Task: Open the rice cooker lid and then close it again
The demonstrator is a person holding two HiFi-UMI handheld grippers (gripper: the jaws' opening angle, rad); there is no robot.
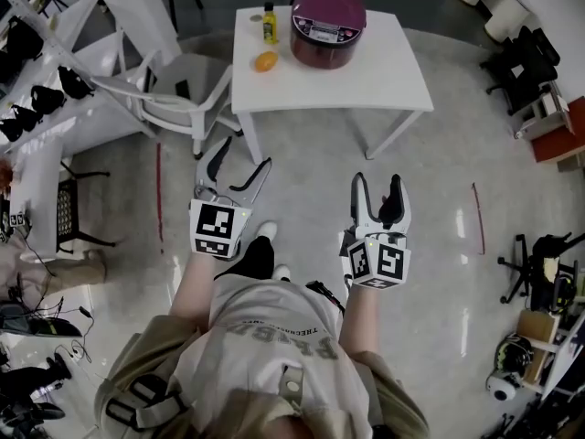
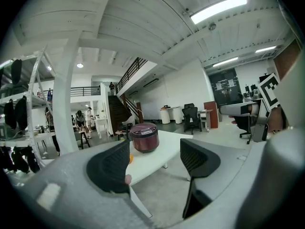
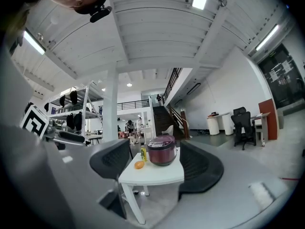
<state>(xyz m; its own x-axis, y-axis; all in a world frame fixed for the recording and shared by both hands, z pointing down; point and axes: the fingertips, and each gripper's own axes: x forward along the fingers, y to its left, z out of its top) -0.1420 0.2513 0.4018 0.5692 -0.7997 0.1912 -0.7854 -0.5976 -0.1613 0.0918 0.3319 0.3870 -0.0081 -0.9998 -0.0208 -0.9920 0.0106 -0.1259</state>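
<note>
A dark red rice cooker point(image 1: 327, 26) with its lid down stands on a small white table point(image 1: 384, 80) at the top of the head view. It also shows in the left gripper view as the rice cooker point(image 2: 144, 137) and in the right gripper view as the rice cooker point(image 3: 162, 154), far off between the jaws. My left gripper point(image 1: 236, 170) and right gripper point(image 1: 377, 188) hang over the floor well short of the table. Both stand open with nothing between their pads.
On the table beside the cooker are a small yellow bottle point(image 1: 269, 23) and an orange fruit point(image 1: 265, 61). A white plastic chair point(image 1: 174, 94) stands left of the table. Racks with dark gear line the left side, office chairs and equipment the right.
</note>
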